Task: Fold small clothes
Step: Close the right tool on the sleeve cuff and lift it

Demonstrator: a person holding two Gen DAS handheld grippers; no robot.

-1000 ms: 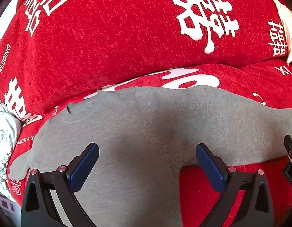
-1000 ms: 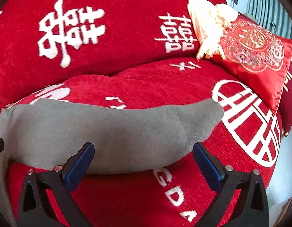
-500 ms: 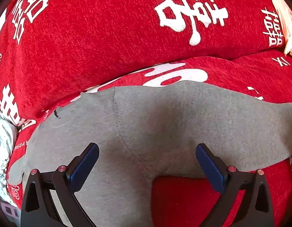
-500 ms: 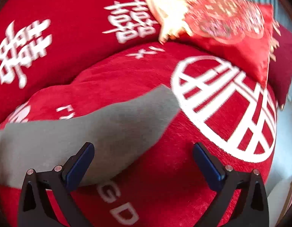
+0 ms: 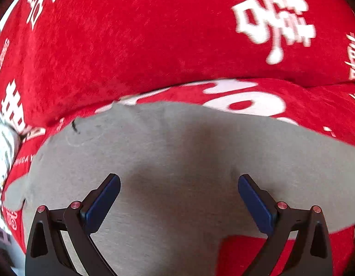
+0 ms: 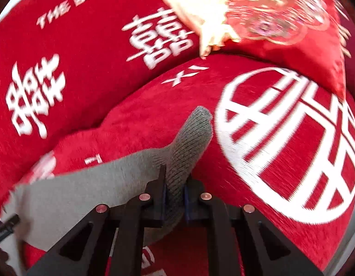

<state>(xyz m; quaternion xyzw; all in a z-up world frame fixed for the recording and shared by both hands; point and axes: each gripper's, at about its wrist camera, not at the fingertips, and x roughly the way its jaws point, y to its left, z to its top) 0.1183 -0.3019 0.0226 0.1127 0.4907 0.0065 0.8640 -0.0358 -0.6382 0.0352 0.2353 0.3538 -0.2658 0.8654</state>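
Observation:
A small grey knit garment [image 5: 182, 165] lies spread on a red sofa cover with white characters [image 5: 154, 46]. My left gripper [image 5: 178, 191] is open and hovers low over the garment's middle, its blue pads [image 5: 103, 200] apart on either side. In the right wrist view my right gripper [image 6: 174, 195] is shut on the ribbed cuff end of the garment's sleeve [image 6: 191, 142], which sticks up out of the jaws while the rest of the garment [image 6: 85, 191] trails left.
A red embroidered cushion with cream tassels [image 6: 281, 23] leans at the back right of the sofa. A white patterned cloth [image 5: 2, 156] lies at the left edge. The sofa back [image 6: 74, 57] rises behind the seat.
My right gripper moved right to the sleeve end and shut on its cuff, lifting it. My left gripper stayed open and shifted slightly over the garment.

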